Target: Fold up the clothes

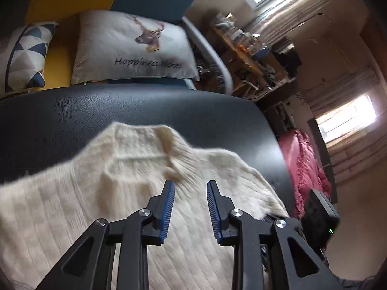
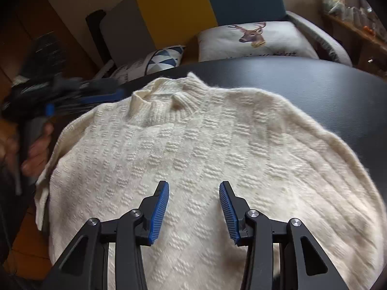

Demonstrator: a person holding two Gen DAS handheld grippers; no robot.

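**One soft sweater, spread flat**

One cream knit sweater [image 2: 193, 159] lies front up on the black table [image 2: 326, 91], collar [image 2: 162, 106] away from me. It looks thick, limp and stretchy, so I judge a pinch at shoulder or hem holds best. My right gripper [image 2: 193, 205] and left gripper [image 1: 190, 207] hover above it, jaws apart, empty.

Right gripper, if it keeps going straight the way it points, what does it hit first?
Most likely the cream knitted sweater spread on the black table; the open right gripper points over its chest, though height above it is unclear.
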